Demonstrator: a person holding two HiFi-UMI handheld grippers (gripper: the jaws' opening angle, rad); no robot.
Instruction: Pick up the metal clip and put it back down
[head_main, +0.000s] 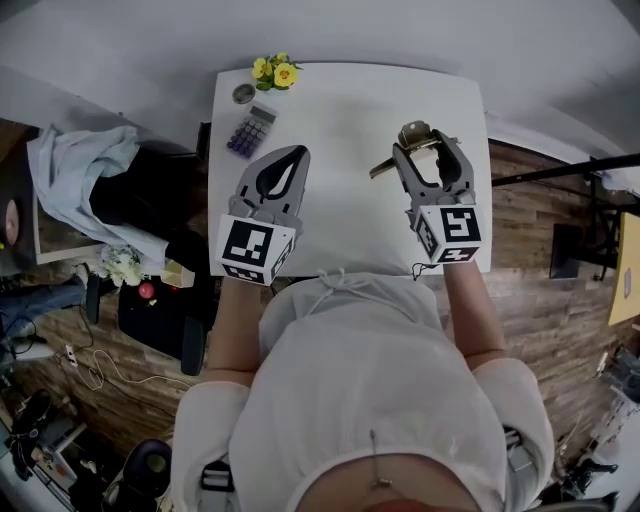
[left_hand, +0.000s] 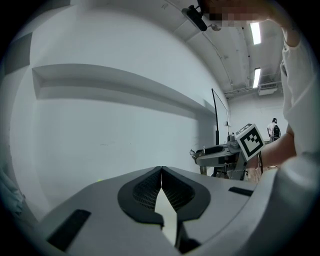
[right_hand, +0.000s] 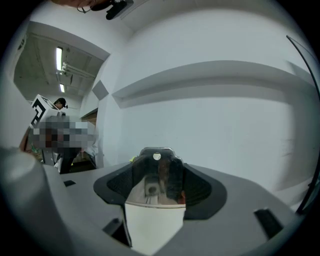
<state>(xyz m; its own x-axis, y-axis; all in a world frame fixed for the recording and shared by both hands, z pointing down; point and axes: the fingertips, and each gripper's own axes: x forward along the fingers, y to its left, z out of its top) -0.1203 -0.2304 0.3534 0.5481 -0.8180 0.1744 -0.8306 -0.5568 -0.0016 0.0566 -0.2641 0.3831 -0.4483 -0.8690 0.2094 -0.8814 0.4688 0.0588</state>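
Observation:
The metal clip (head_main: 412, 132) is a shiny spring clamp with one handle pointing left. My right gripper (head_main: 426, 150) is shut on it over the right part of the white table (head_main: 350, 120). In the right gripper view the clip (right_hand: 157, 170) fills the gap between the dark pads, in front of a pale wall. My left gripper (head_main: 296, 153) hovers over the table's left part with its jaws shut and nothing in them. In the left gripper view its pads (left_hand: 150, 190) meet along a thin line, and the right gripper (left_hand: 220, 152) shows off to the right.
A purple calculator (head_main: 250, 130), a small round tin (head_main: 243, 94) and yellow flowers (head_main: 275, 72) sit at the table's far left corner. Left of the table are a pale cloth (head_main: 80, 170) and dark furniture. A wood floor lies on the right.

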